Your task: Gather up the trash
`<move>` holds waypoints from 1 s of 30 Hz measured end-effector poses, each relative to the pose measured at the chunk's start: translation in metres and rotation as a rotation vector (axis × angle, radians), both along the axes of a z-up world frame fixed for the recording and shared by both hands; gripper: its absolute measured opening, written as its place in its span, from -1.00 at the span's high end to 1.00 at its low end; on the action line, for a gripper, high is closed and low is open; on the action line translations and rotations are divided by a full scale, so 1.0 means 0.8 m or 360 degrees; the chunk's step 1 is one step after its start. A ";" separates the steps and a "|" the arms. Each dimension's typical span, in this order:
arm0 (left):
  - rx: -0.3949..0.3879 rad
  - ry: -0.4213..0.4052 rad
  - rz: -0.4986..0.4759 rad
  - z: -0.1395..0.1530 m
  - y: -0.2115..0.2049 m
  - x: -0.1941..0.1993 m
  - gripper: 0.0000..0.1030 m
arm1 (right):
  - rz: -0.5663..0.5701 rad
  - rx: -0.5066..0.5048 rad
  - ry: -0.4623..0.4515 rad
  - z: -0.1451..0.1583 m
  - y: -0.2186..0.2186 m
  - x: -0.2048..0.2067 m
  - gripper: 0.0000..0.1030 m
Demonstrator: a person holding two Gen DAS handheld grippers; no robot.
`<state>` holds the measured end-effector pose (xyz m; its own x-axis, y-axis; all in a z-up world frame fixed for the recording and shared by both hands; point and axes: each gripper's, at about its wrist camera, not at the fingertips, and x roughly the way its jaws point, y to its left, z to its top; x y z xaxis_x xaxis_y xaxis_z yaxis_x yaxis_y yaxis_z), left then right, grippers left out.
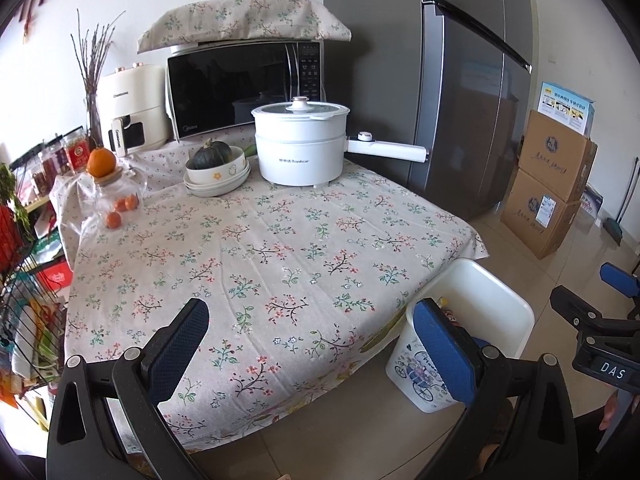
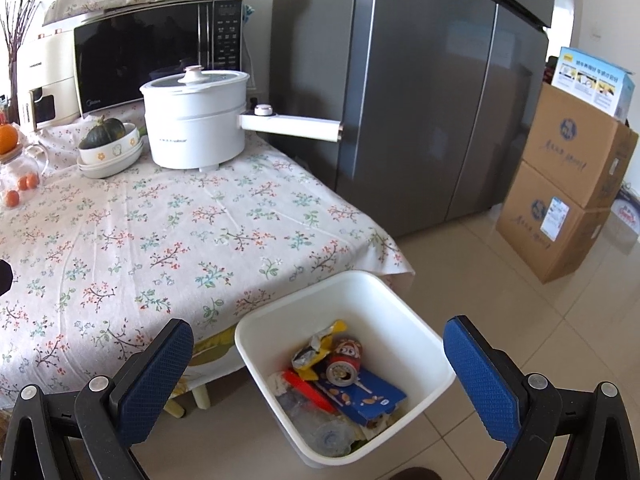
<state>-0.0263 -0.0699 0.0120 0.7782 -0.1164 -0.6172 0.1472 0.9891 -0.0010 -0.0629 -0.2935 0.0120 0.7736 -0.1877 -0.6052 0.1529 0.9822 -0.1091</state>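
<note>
left gripper (image 1: 308, 344): jaws spread wide, nothing between the pads, hanging over the near edge of the table.
right gripper (image 2: 320, 364): also wide apart and empty, held above the bin with the bin mouth framed between its fingers.
trash bin (image 2: 416, 324): white, square-mouthed, standing on the tiled floor just beside the near right corner of the table, partly under the overhanging cloth.
trash in the bin: a red drink can (image 2: 344, 364) lying on its side, a blue snack box (image 2: 366, 396), a crumpled yellow wrapper (image 2: 316, 350) and a clear plastic bottle (image 2: 320, 426) low in the bin.
table (image 1: 256, 264): floral cloth; no loose trash shows on the open part of it in either view.
things to leave alone: white electric pot (image 1: 300, 148), bowl with a green squash (image 1: 218, 164), glass jar with an orange on its lid (image 1: 108, 196), microwave (image 1: 244, 84).
stage, as i judge it: collecting looks finished or close to it; both grippers are free.
doing it well: scan the table edges and the floor round the bin for a missed scrap before stopping; the cloth pattern could hide small pieces.
if a piece turns up: approach from above, close on its thickest part, lift clear of the cloth so it does not drag, and release only once it is inside the bin rim.
risk: the pot handle sticks out past the table edge; keep the right gripper clear of it.
</note>
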 end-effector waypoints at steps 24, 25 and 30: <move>-0.0033 0.0000 -0.0005 0.000 -0.002 -0.001 -1.00 | -0.0026 -0.0019 0.0000 -0.004 0.000 0.001 -0.99; -0.0033 0.0000 -0.0005 0.000 -0.003 -0.001 -1.00 | -0.0025 -0.0020 0.0002 -0.004 0.000 0.001 -0.99; -0.0037 0.0005 -0.0010 0.000 -0.004 -0.002 -1.00 | -0.0023 -0.0024 0.0008 -0.005 0.001 0.001 -0.99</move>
<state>-0.0277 -0.0729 0.0121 0.7756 -0.1360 -0.6164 0.1537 0.9878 -0.0245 -0.0622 -0.2931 0.0080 0.7677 -0.2078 -0.6062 0.1665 0.9782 -0.1245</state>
